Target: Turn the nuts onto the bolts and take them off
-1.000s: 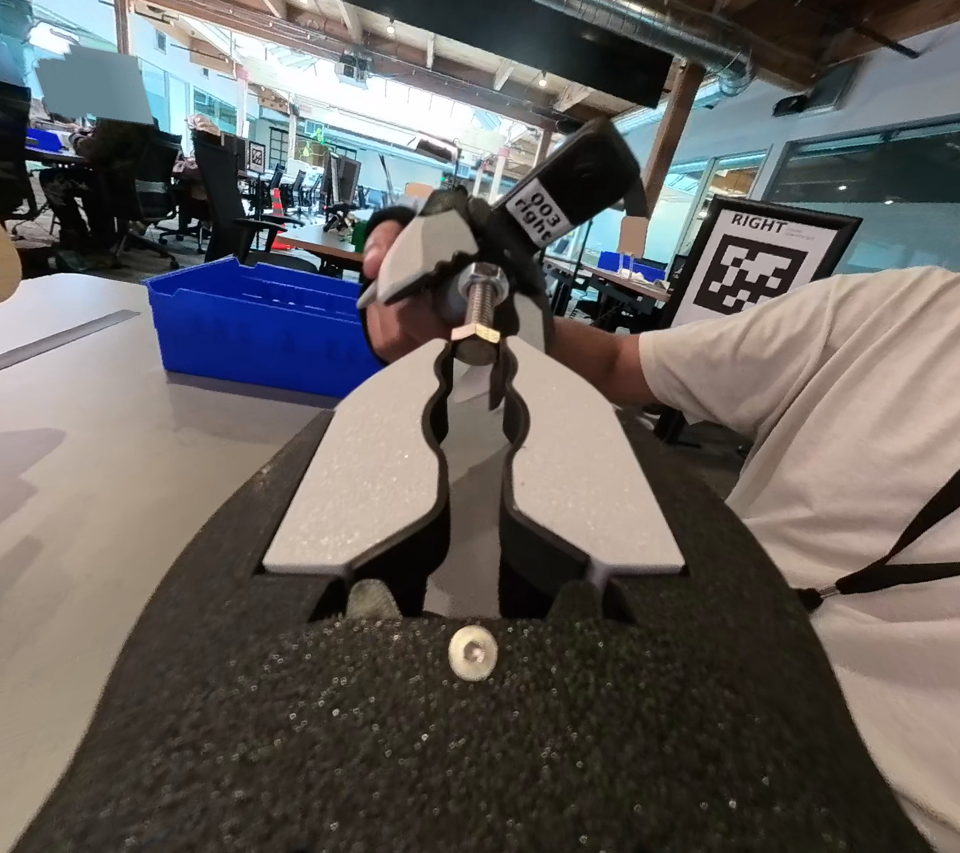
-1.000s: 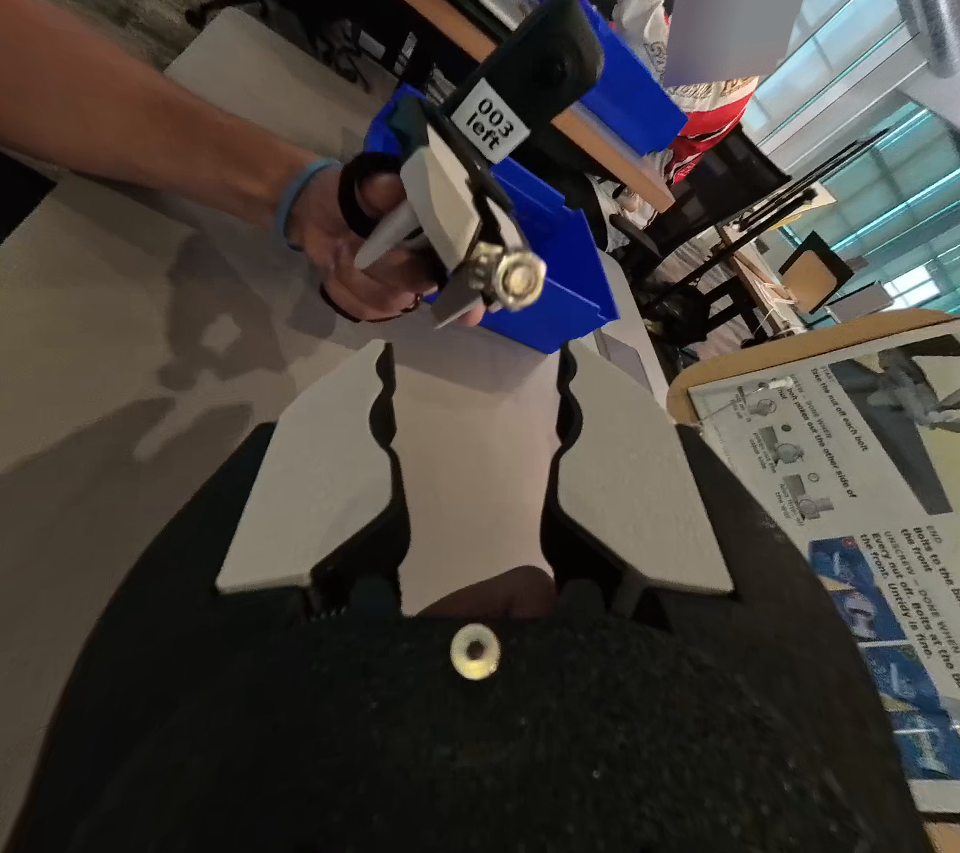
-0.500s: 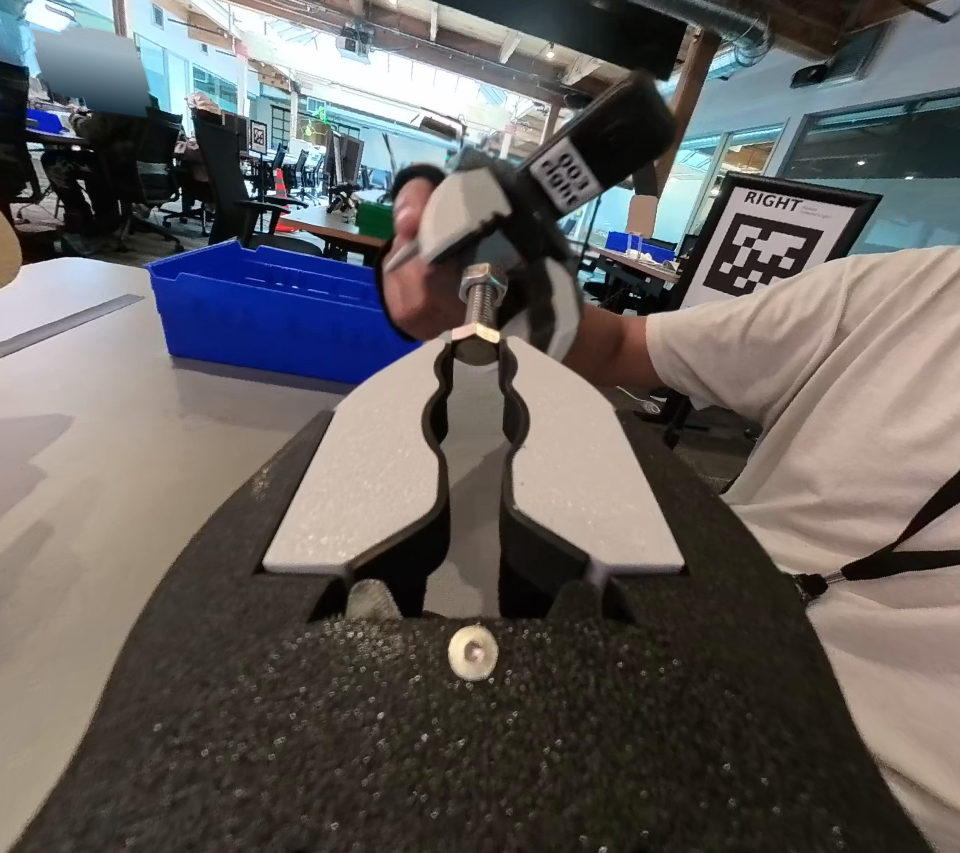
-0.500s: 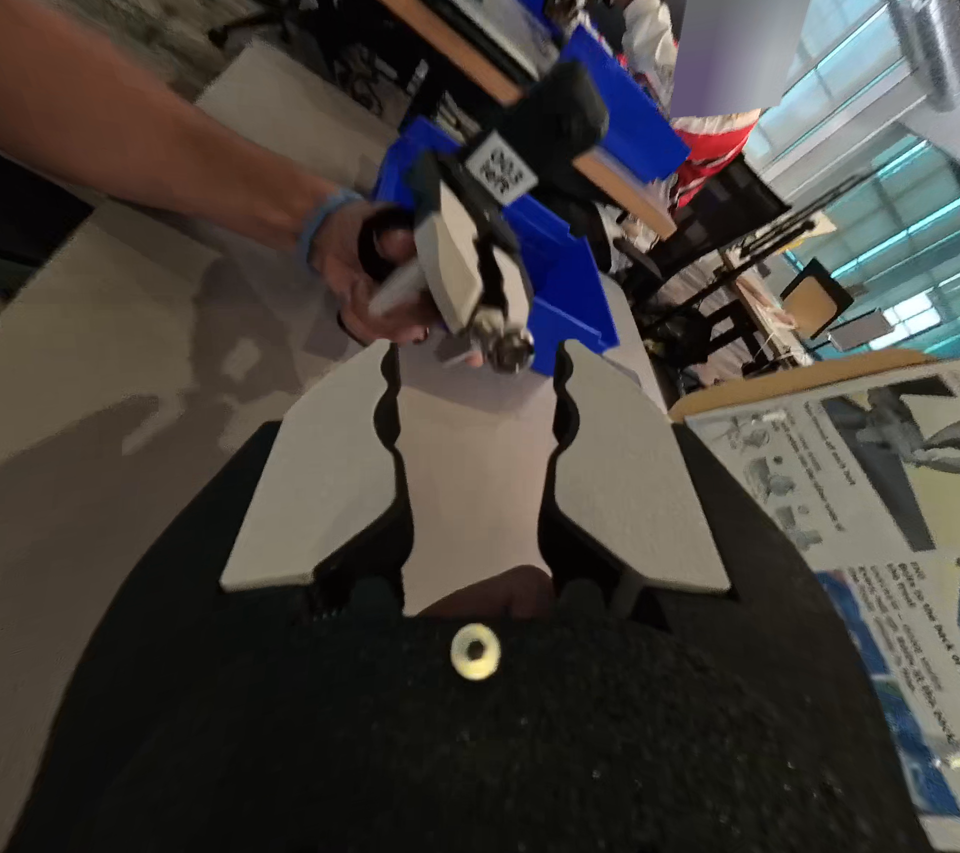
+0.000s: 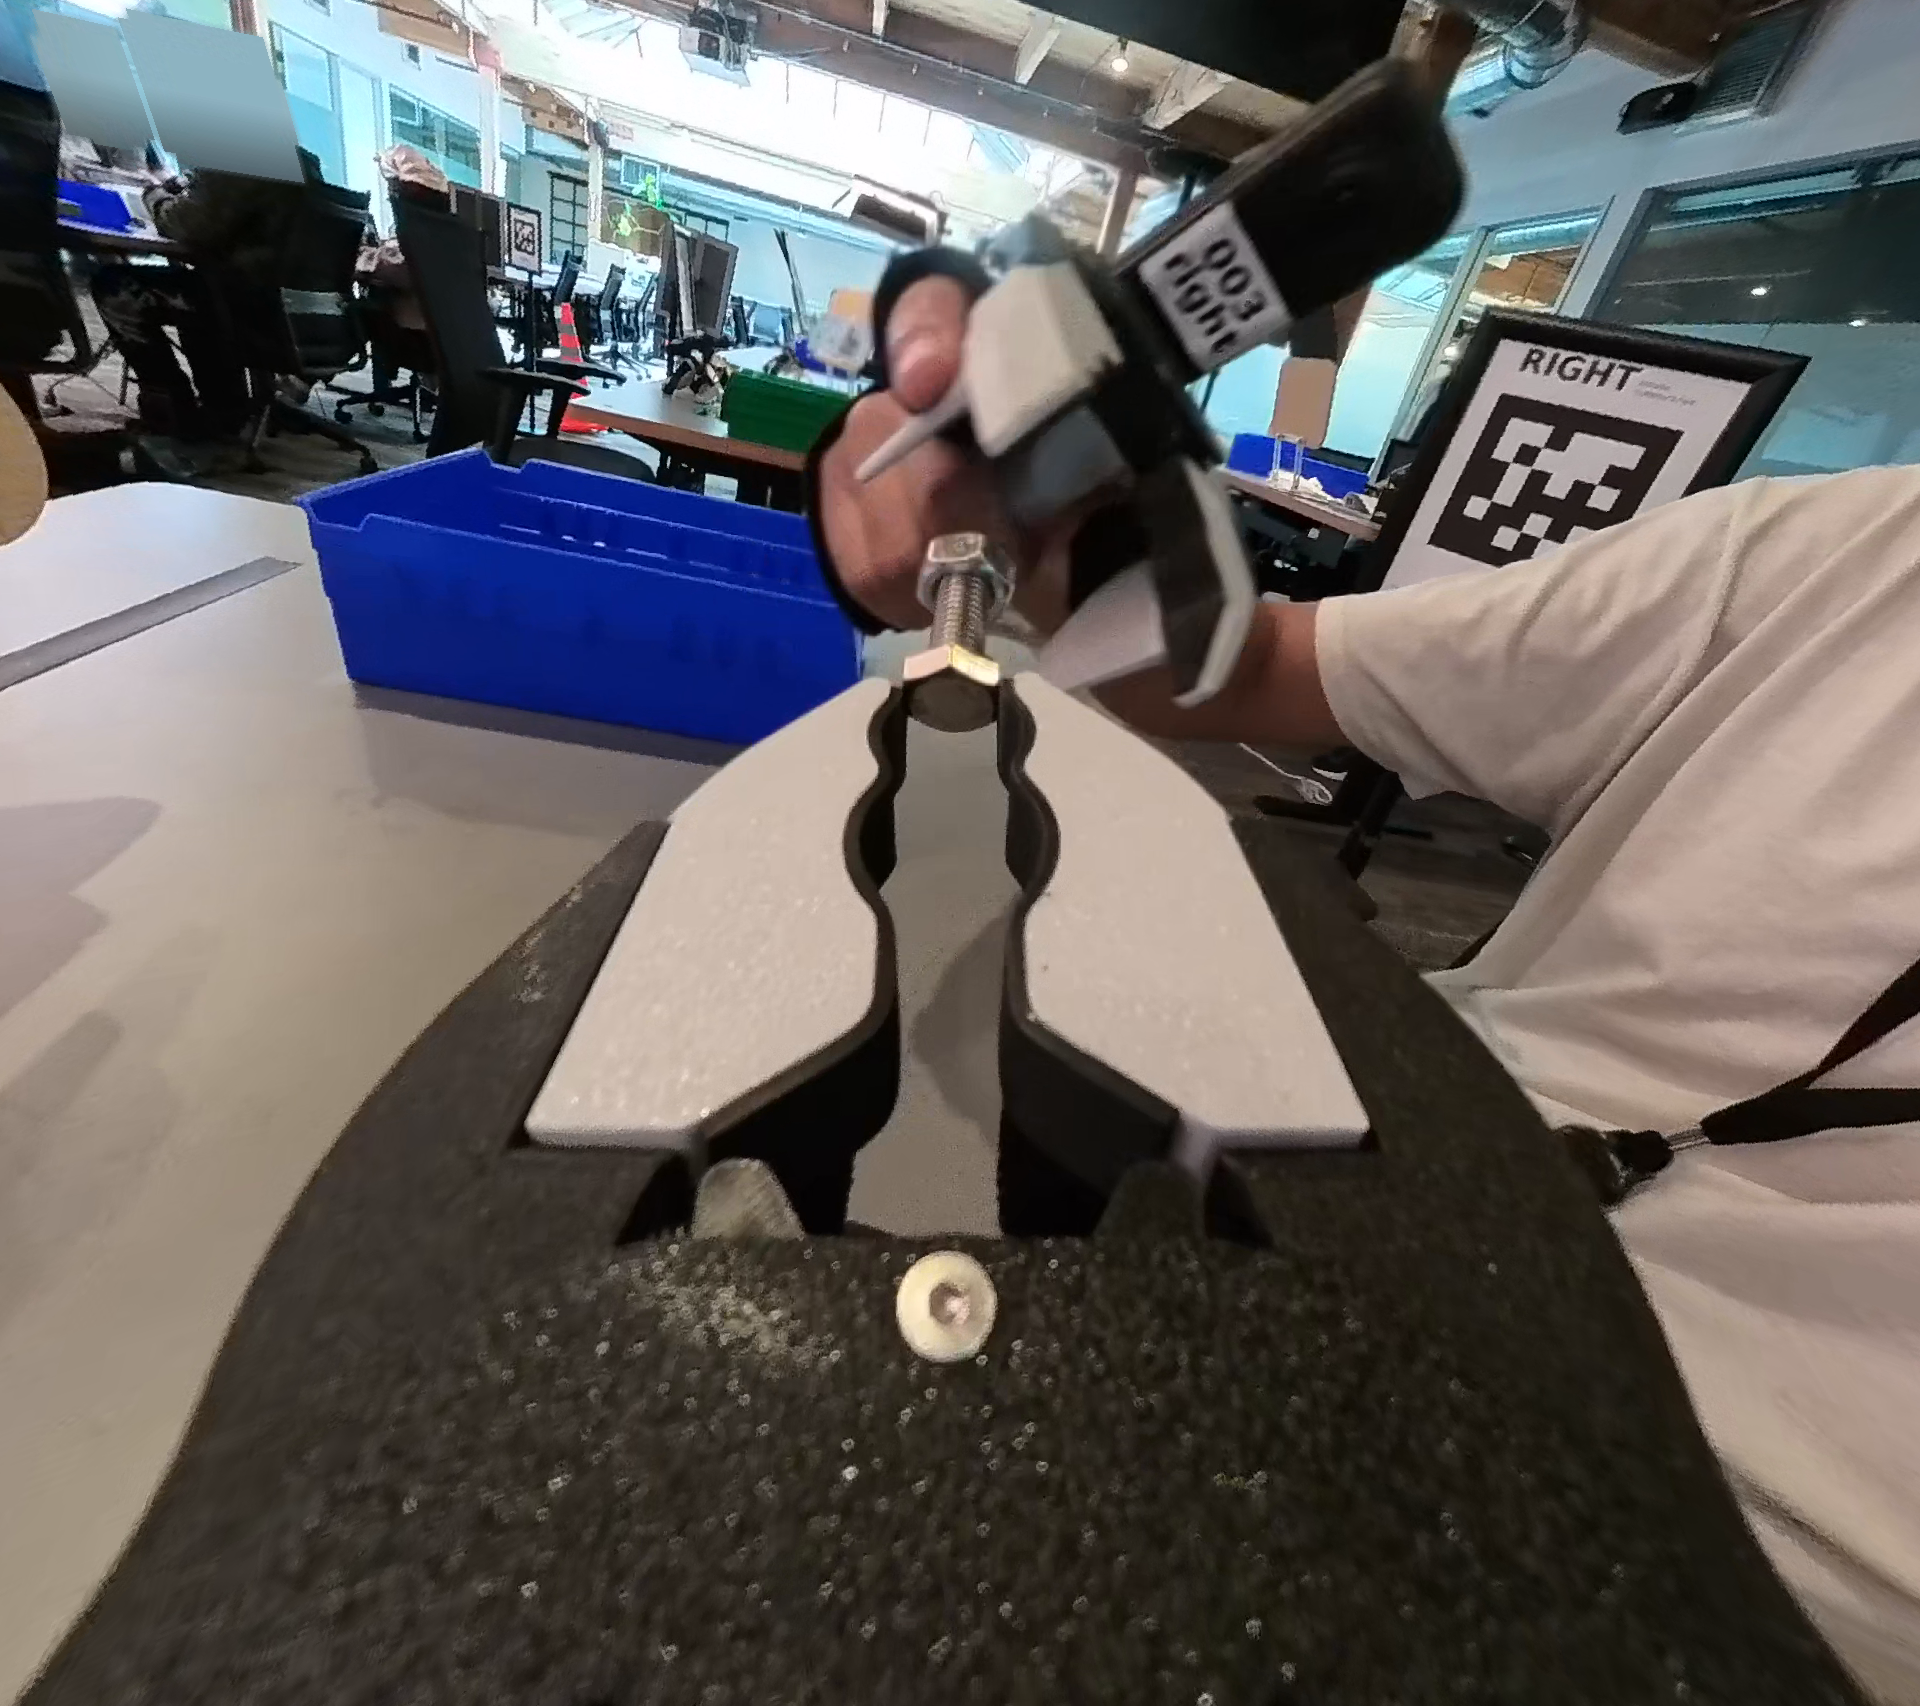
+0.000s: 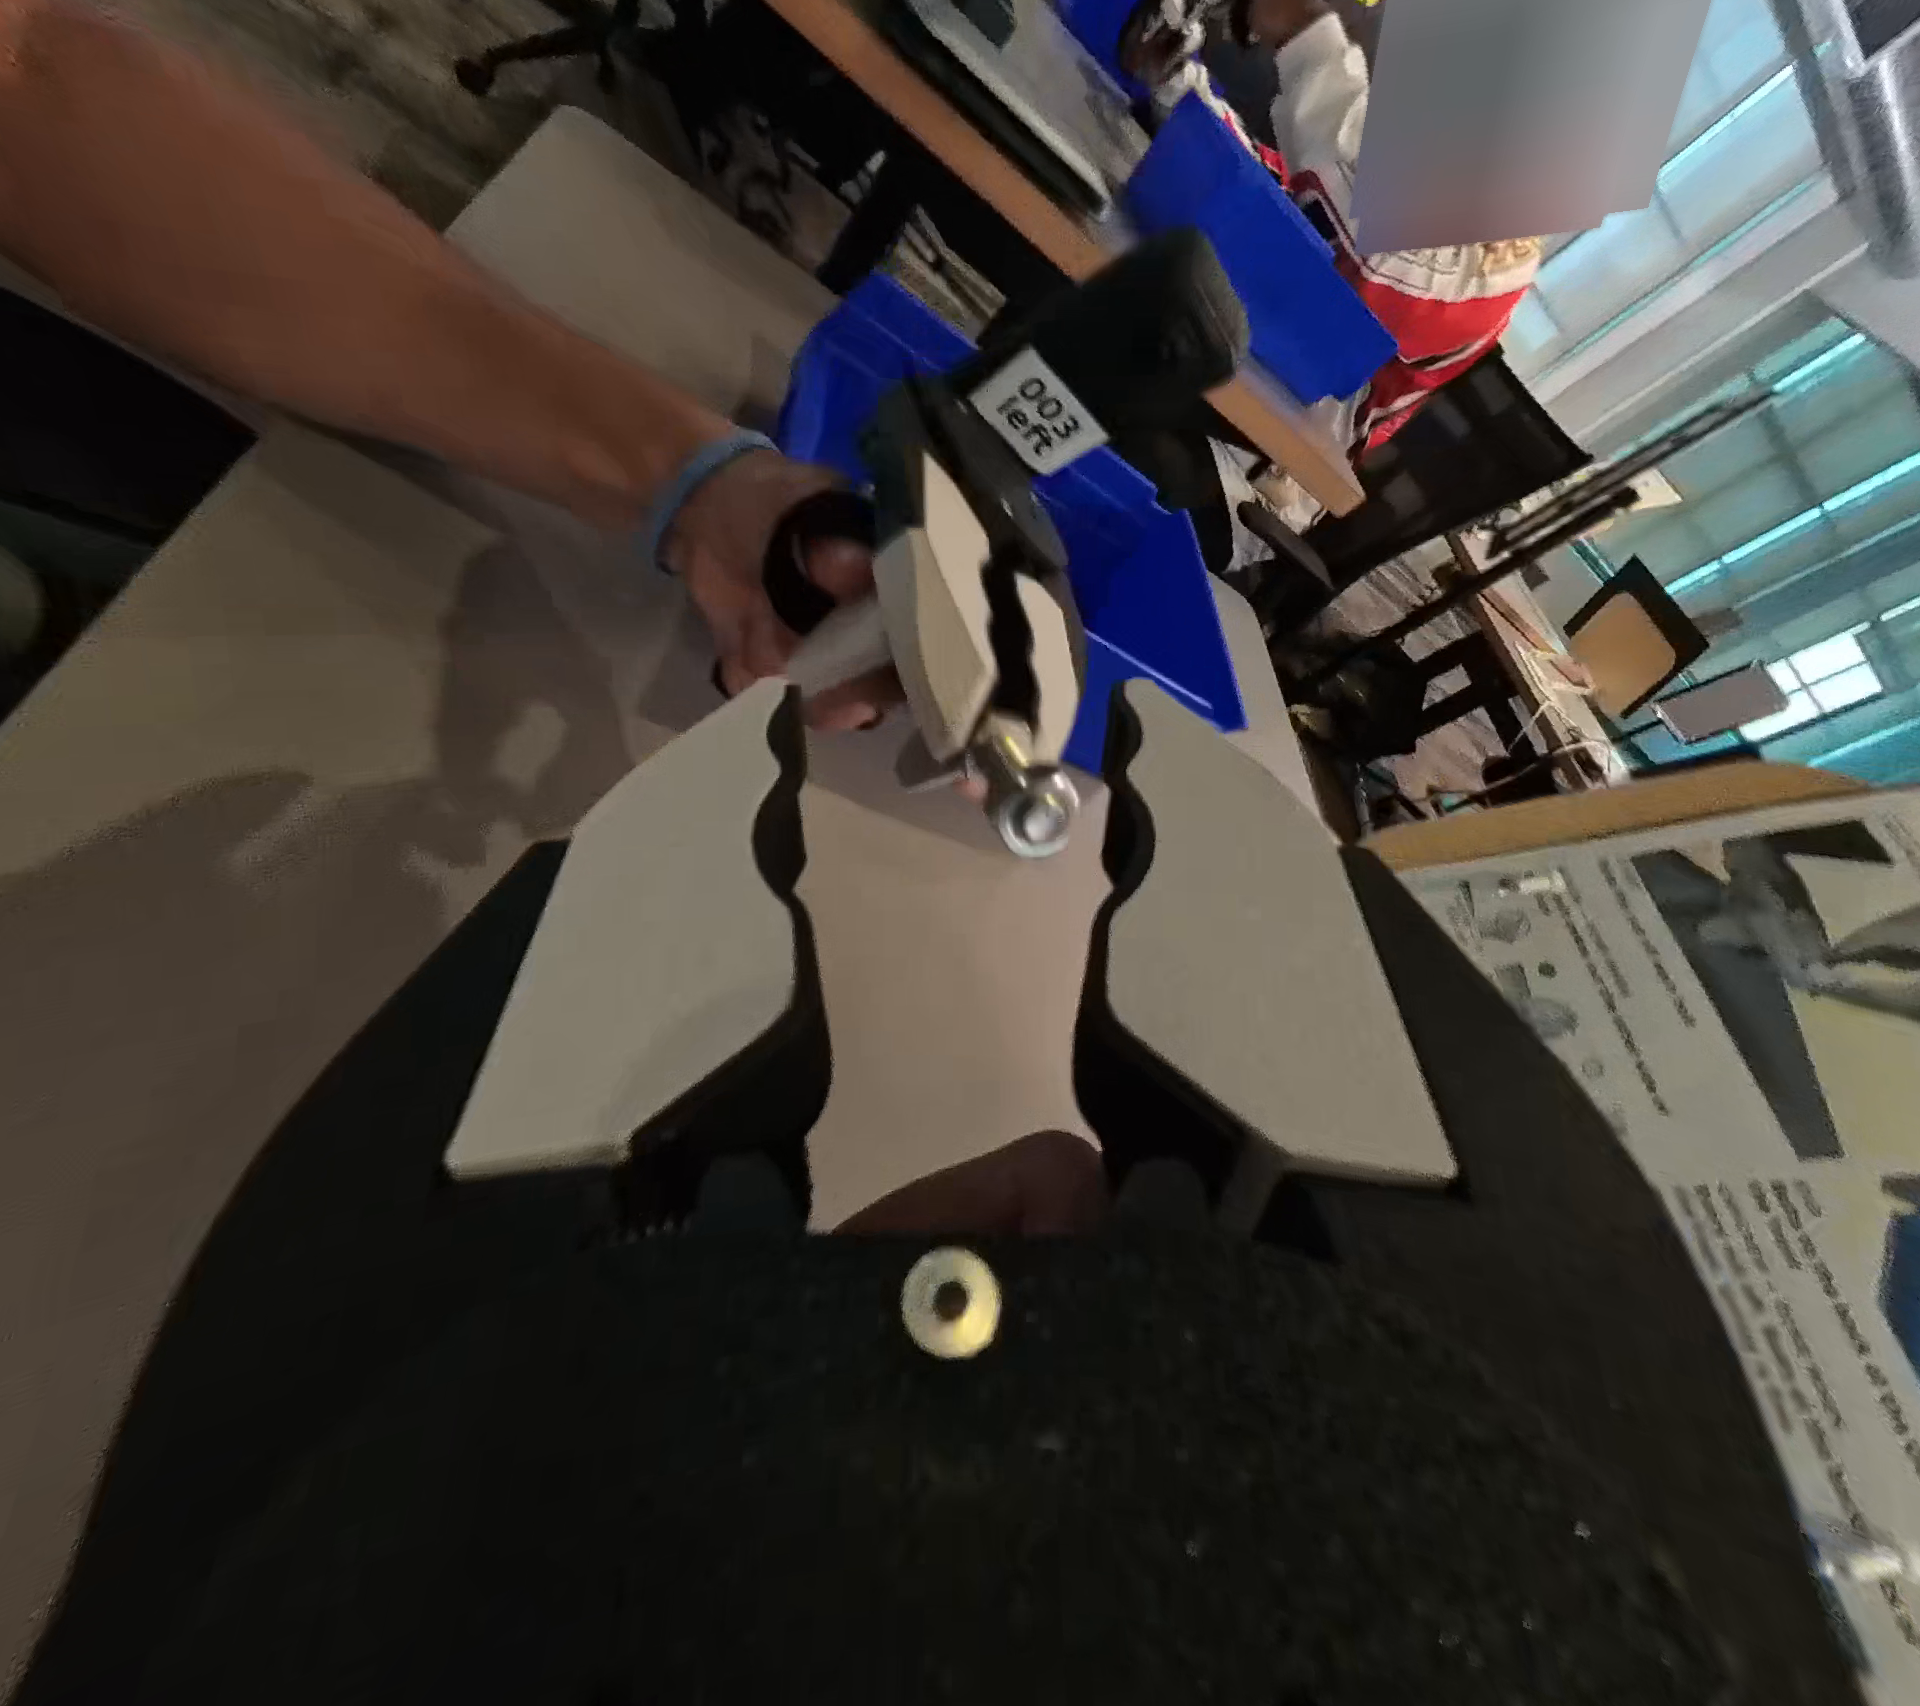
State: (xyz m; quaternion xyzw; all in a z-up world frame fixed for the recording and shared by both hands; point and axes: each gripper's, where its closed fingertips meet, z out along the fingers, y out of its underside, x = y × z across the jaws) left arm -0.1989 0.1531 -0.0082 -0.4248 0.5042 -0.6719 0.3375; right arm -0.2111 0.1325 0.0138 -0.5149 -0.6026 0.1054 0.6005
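Note:
My left gripper [image 5: 951, 695] is shut on the head of a silver bolt [image 5: 954, 617], which points away from it above the grey table [image 5: 208, 825]. A silver nut [image 5: 966, 560] sits on the bolt's far end. My right gripper [image 6: 951, 700] is open and empty. In the right wrist view the nut [image 6: 1034, 815] lies between its fingers, nearer the right one, and I cannot tell whether they touch. In the left wrist view the right gripper [image 5: 1039, 565] hovers over the nut, jaws spread. In the right wrist view the left gripper [image 6: 1003, 726] faces me with the bolt.
A blue bin [image 5: 582, 596] stands on the table behind the bolt and also shows in the right wrist view [image 6: 1143, 596]. A printed instruction sheet [image 6: 1662, 1033] lies at the right. A framed marker sign [image 5: 1590, 451] stands behind the person's white shirt [image 5: 1662, 825].
My right gripper has stayed open and closed in on the bolt, so the nut now lies between its fingers. In the left view it has tilted and risen. My left gripper kept hold of the bolt.

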